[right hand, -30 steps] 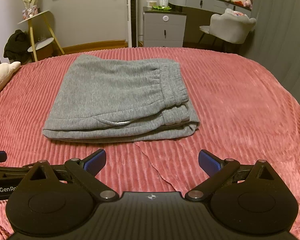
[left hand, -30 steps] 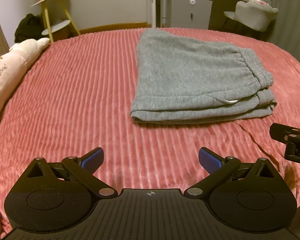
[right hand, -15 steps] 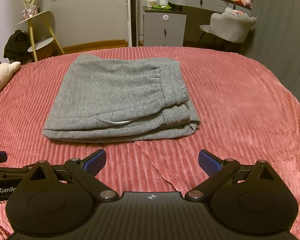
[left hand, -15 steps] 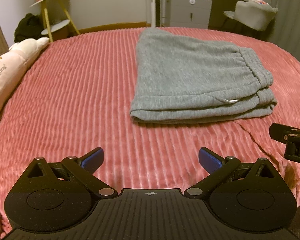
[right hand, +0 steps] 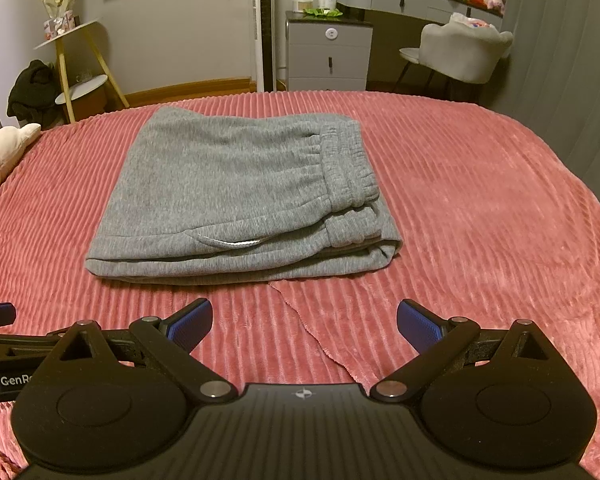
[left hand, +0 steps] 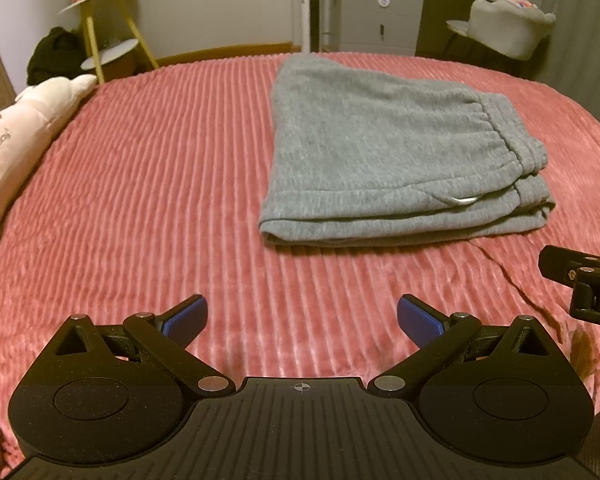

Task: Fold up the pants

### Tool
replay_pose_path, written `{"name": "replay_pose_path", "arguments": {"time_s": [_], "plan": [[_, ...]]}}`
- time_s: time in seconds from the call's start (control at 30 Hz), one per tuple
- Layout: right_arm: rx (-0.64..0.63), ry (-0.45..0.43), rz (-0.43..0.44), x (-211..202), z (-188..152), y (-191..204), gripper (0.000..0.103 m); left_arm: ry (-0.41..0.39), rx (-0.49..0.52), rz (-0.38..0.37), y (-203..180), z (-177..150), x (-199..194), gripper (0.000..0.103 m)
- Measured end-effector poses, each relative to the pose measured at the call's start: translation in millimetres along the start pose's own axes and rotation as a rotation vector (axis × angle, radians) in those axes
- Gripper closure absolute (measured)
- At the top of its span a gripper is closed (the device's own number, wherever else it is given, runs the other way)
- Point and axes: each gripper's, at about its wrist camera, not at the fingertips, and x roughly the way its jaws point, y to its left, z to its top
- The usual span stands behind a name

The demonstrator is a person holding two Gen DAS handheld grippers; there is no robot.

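Your left gripper (left hand: 302, 316) and right gripper (right hand: 304, 320) both stand wide apart, empty, above the pink ribbed blanket (right hand: 480, 208). The grey sweatpants (right hand: 236, 192) lie folded on that blanket, ahead of both grippers, waistband rightward.

The left gripper (left hand: 302, 320) and the right gripper (right hand: 305, 322) sit low in their frames, blue-padded fingers spread wide apart, empty, side by side.

Fleecy grey pants (right hand: 236, 196), ribbed plush bedspread (right hand: 480, 216)
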Motion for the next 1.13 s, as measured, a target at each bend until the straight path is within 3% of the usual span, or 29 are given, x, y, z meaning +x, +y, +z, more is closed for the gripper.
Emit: {"name": "replay_pose_path", "arguments": {"time_s": [1.13], "plan": [[0.015,0.005,0.004,7.6,-1.1,-0.1,0.004,-0.035,0.005,-0.011,-0.9,4.1,8.0,0.000]]}}
